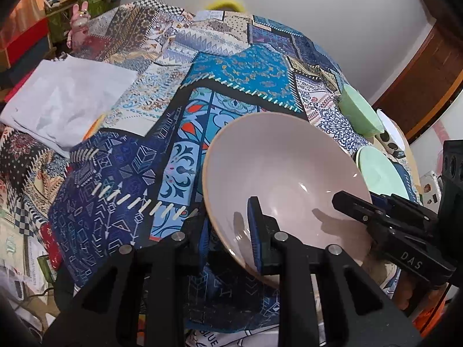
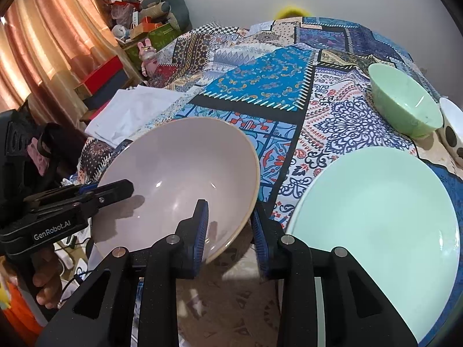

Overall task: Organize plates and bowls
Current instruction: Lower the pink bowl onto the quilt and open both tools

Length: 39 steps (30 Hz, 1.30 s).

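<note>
A large pale pink bowl is held tilted over the near side of the patchwork-covered table. My left gripper is shut on its near rim, one blue pad inside the bowl and one outside. My right gripper is shut on the rim on the other side, its pads likewise on either side of the wall. Each gripper's black fingers show in the other's view at the bowl's edge. A mint green plate lies flat just right of the bowl.
A mint green bowl stands at the far right, with a white bowl with dark spots beside it. A white folded cloth lies at the left. Boxes and a pink toy rabbit crowd the far left.
</note>
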{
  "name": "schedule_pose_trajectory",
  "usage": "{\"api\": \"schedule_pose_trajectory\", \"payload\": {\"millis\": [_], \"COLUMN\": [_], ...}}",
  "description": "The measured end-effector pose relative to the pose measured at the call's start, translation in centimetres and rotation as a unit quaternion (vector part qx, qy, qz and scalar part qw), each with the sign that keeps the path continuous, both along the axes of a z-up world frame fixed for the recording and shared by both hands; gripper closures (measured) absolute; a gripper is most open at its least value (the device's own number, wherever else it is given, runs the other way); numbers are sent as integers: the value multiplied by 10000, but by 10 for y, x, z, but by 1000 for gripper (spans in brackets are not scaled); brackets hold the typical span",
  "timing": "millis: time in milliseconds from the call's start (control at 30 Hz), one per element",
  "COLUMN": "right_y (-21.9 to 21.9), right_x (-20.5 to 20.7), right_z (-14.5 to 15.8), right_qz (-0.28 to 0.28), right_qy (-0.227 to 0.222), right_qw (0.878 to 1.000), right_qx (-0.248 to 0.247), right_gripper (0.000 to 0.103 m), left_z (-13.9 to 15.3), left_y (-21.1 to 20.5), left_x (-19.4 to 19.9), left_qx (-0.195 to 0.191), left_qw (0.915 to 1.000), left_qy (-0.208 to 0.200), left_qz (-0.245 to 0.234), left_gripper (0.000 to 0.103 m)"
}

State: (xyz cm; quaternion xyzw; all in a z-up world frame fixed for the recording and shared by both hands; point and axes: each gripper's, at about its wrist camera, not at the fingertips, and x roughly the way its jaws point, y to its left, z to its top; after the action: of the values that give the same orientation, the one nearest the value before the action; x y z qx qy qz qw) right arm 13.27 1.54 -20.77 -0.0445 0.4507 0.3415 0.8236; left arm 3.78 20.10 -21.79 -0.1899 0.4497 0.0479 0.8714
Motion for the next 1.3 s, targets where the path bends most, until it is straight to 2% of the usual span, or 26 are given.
{"api": "schedule_pose_trajectory", "payload": {"millis": [233,367,500,667,767,833,1067,1300], "right_y": [-20,-39,-62,-100,-122,-136,-171,-181], "right_x": [-2,1,7,19,29,36,67,103], "right_z": [21,32,40,50,54,56,51,38], "right_qz": [-131,-304,-519,-894,-1136,-1270,-1544,-1602], "right_qy": [-301,-477,-615,-861,-973,-1026,-1068,-979], "right_qw": [9993,9982,9966,9922,9887,9866,9821,9820], "right_qx": [172,191,165,111,38,8,-153,-221], "right_gripper": [72,68,67,57,54,53,51,51], "left_z": [17,32,53,76,86,90,98,91], "left_y": [-5,-8,-12,-22,-34,-43,-79,-102], "left_x": [-7,-9,-10,-4,8,17,66,124], "left_qx": [265,442,699,783,831,859,753,687], "left_qw": [9996,9989,9965,9947,9942,9940,9953,9957], "left_qy": [-38,-157,-403,-608,-656,-667,-510,-291], "left_qz": [31,88,206,264,182,121,-327,-556], "left_gripper": [79,74,56,44,40,31,30,30]}}
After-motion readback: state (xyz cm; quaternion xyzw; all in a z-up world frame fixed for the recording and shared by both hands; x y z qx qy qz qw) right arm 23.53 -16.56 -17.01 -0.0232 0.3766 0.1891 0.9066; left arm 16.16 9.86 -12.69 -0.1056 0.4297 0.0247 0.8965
